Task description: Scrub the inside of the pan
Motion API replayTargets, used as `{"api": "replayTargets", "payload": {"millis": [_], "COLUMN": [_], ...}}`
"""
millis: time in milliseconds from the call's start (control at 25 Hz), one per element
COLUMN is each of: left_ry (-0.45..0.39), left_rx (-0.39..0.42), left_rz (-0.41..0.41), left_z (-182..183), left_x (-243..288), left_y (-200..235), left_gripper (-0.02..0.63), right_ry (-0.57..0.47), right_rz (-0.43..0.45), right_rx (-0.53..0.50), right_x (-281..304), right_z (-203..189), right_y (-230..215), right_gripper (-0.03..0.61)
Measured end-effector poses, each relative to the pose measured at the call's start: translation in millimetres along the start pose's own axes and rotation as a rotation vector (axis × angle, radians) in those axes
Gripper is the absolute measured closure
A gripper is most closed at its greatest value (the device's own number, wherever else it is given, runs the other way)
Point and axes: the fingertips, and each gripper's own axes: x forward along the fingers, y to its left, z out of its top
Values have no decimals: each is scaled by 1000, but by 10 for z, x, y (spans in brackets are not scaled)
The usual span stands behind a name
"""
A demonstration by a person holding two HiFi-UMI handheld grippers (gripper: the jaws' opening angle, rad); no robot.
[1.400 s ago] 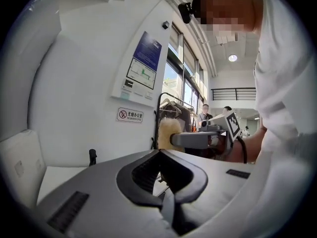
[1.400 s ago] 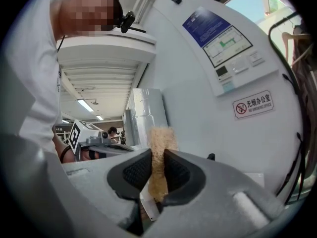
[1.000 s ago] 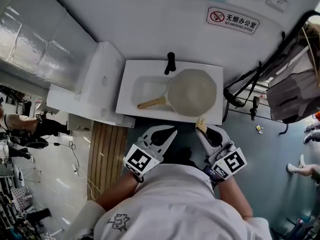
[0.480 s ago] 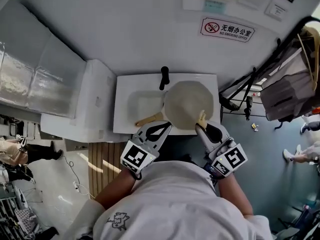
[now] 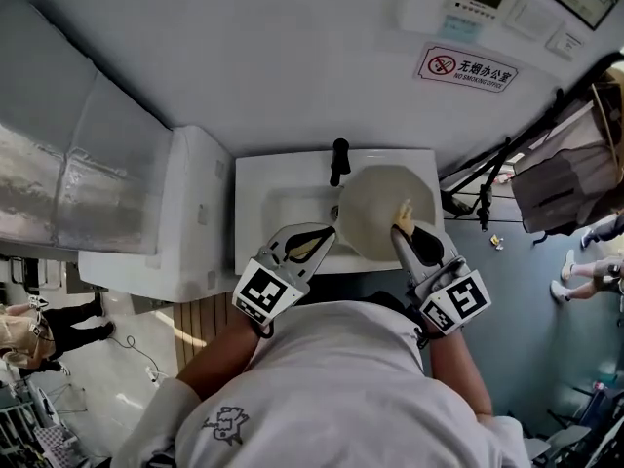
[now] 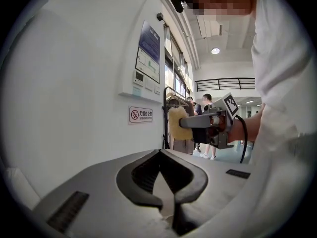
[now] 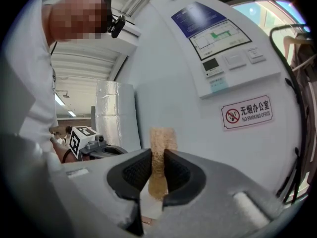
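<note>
Right gripper pinches a soft sponge; left gripper is pressed together, empty. The pan sits at the right of the sink — probably light, stiff and slippery, so best steadied by its wooden handle on the left.

Rough tan sponge, matt cream pan, smooth white sink, matt black tap

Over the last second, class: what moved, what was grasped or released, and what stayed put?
Both grippers moved forward, away from the person's body. The right gripper carried its sponge across the front rim of the sink to the inside of the pan. The left gripper came in over the sink beside the pan. Nothing was grasped or released. The right tongs still clamp the sponge, and the pan still lies in the sink.
</note>
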Motion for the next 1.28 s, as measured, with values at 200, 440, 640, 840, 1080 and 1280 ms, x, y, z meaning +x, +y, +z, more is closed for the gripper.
{"api": "replayTargets", "payload": {"millis": [200, 440, 640, 840, 1080, 1280], "left_ry": [24, 79, 119, 165, 263, 325], "left_rx": [-11, -39, -40, -95, -154, -169], "left_rz": [-24, -44, -29, -23, -54, -78], "left_z": [-131, -357, -571, -841, -1278, -1561], "left_x": [-62, 24, 95, 232, 348, 480], "left_y": [167, 239, 356, 471, 479, 493], "left_gripper": [610, 603, 597, 565, 522, 495], "right_ry": [36, 65, 110, 173, 263, 315], "right_rz": [-26, -38, -19, -16, -26, -33], "right_rx": [-7, 75, 116, 160, 216, 246], "right_x": [169, 341, 551, 650, 742, 762], "right_z": [-41, -254, -545, -873, -1248, -1495], "right_y": [-84, -318, -497, -765, -1018, -1191], "right_gripper": [522, 522, 522, 518, 512, 512]}}
